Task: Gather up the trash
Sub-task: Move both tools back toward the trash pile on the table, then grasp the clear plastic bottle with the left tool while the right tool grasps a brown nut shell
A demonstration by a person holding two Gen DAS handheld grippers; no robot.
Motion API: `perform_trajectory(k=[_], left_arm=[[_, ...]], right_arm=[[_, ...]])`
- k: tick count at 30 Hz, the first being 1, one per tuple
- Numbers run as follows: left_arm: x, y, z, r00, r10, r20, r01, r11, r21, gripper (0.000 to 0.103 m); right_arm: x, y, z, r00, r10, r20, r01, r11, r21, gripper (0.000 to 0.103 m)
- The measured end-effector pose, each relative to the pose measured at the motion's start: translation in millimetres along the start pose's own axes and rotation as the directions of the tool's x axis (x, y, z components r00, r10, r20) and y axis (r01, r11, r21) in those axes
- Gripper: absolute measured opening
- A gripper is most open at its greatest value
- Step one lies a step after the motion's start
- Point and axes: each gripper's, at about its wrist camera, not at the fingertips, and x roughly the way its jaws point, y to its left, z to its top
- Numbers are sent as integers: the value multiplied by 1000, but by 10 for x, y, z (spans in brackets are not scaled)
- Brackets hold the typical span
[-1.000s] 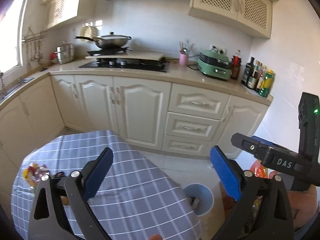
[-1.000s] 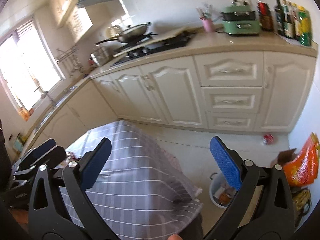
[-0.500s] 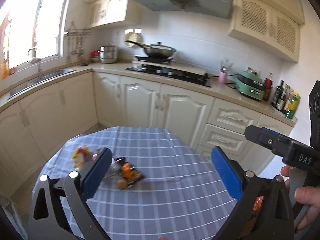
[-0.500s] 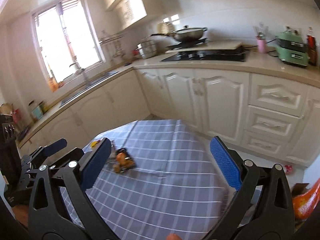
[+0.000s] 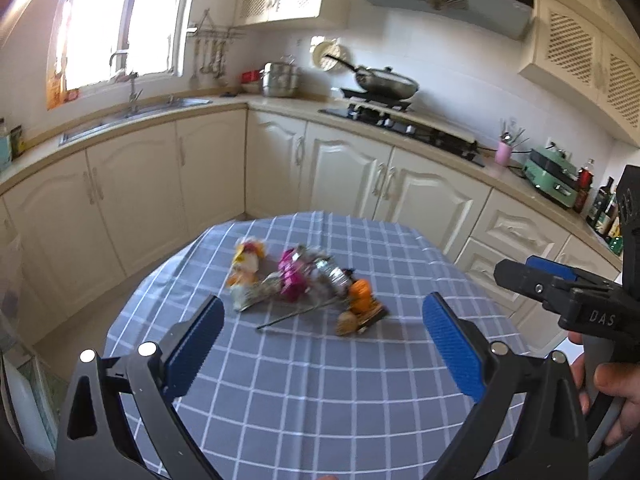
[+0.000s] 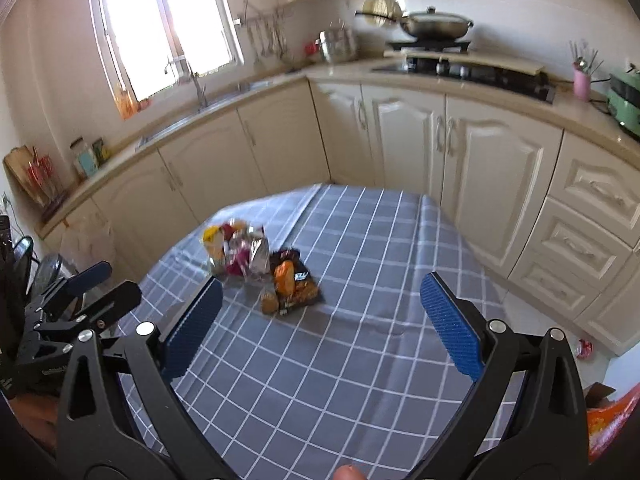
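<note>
A heap of trash lies on the round table with the blue checked cloth point(image 5: 320, 384) point(image 6: 360, 360). It holds a yellow-and-white wrapper point(image 5: 246, 262) point(image 6: 214, 240), a pink and silver foil wrapper point(image 5: 298, 270) point(image 6: 250, 254), a thin stick point(image 5: 296, 314) and a dark snack pack with orange contents point(image 5: 360, 306) point(image 6: 292, 280). My left gripper point(image 5: 323, 344) hangs open above the table, short of the heap. My right gripper point(image 6: 322, 326) is open too, the snack pack just beyond its fingers. Neither holds anything. A hand point(image 5: 616, 396) holds the right tool at the left view's edge.
Cream kitchen cabinets point(image 5: 348, 176) wrap around behind the table, with a sink point(image 5: 132, 114) under the window and a hob with a wok point(image 5: 386, 84). A red can point(image 6: 584, 347) lies on the floor at right, beside an orange bag point(image 6: 612, 416).
Both views have swung left, from the floor bin and cabinets onto the table. The trash heap has come into the middle of both views, closer to the open fingers.
</note>
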Motion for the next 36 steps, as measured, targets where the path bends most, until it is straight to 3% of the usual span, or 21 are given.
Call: perform_trajectory(k=[8, 14, 19, 22, 23, 26, 29, 36], left_arm=[[217, 295, -187, 998, 36, -58, -39, 998, -49, 97], [407, 415, -261, 994, 47, -96, -53, 997, -58, 97], [619, 501, -312, 990, 55, -131, -63, 996, -57, 97], [728, 590, -349, 986, 70, -151, -81, 994, -68, 97], [760, 623, -362, 985, 74, -157, -87, 994, -72, 97], [814, 670, -362, 982, 86, -166, -98, 993, -67, 97], [896, 667, -318, 982, 85, -170, -93, 995, -39, 97], [1290, 440, -216, 977, 59, -203, -35, 992, 118, 97]], right_arm=[[645, 190, -217, 989, 8, -145, -15, 999, -50, 97], [986, 244, -259, 983, 7, -185, -17, 999, -51, 96], [1233, 333, -270, 971, 36, -234, -53, 996, -67, 82], [1384, 447, -301, 963, 64, -263, -89, 993, -84, 65], [1465, 490, -318, 959, 72, -273, -100, 991, -87, 55], [1631, 570, -347, 959, 61, -277, -96, 989, -114, 47], [1660, 588, -356, 965, 33, -261, -73, 987, -146, 27], [1462, 351, -366, 963, 74, -260, -101, 991, -92, 27]])
